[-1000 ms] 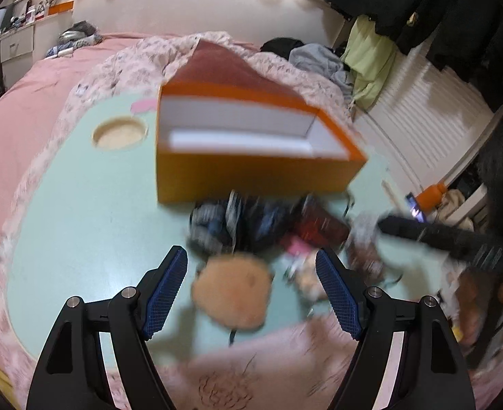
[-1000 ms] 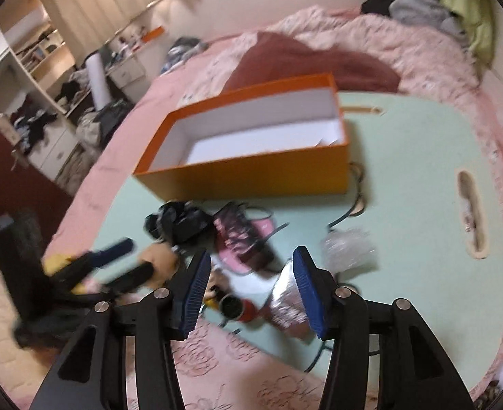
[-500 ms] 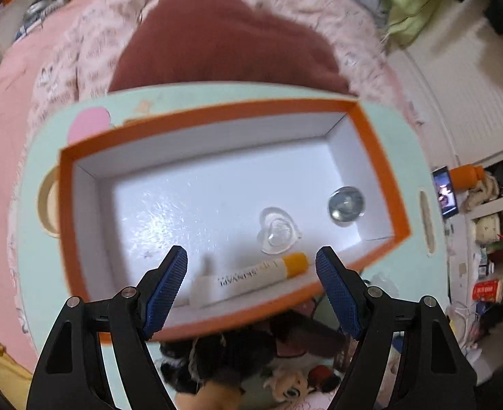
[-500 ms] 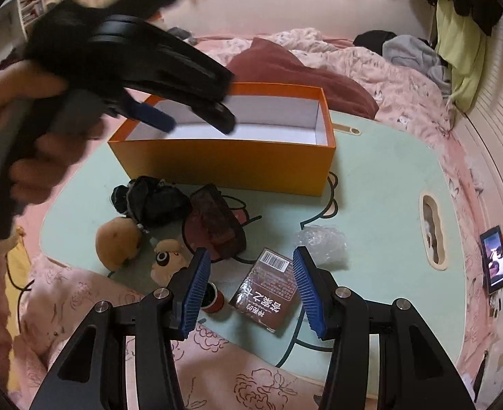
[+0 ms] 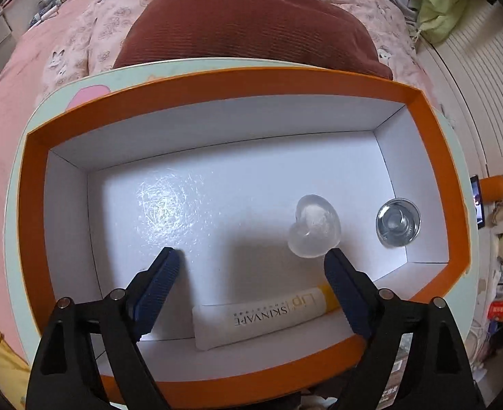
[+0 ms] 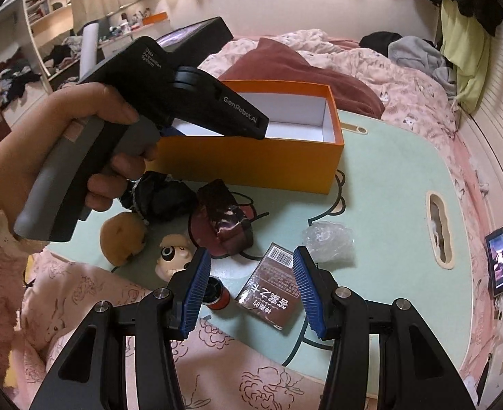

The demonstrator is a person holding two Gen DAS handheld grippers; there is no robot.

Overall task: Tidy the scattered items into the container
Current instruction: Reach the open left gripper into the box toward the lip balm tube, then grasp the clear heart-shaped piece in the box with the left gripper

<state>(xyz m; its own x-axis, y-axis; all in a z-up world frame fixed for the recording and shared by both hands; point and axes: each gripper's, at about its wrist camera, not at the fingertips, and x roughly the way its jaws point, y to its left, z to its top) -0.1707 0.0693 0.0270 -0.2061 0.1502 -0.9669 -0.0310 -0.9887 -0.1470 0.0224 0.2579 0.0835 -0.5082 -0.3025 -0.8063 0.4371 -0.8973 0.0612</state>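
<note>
My left gripper (image 5: 251, 256) is open and empty, reaching down into the orange box (image 5: 237, 80). Inside lie a white Skinvape lip tube (image 5: 268, 317), a clear heart-shaped piece (image 5: 314, 225) and a round glass lid (image 5: 397, 222). In the right wrist view my right gripper (image 6: 251, 270) is open and empty above a brown packet (image 6: 272, 290) on the mint table (image 6: 388, 184). Near it lie a small red can (image 6: 217, 295), a doll head (image 6: 172, 256), a tan plush ball (image 6: 123, 237), a dark red pouch (image 6: 225, 218), a black bundle (image 6: 164, 194) and crumpled clear plastic (image 6: 328, 241). The orange box (image 6: 251, 164) stands behind them.
The hand-held left gripper body (image 6: 169, 102) hangs over the box's left end. Pink bedding (image 6: 217, 369) borders the table's near edge. A maroon pillow (image 5: 248, 17) lies behind the box. A phone (image 6: 499, 261) stands at the right.
My left gripper rose from the scattered items to over the box and has dropped lower into it. My right gripper drew back slightly over the packet.
</note>
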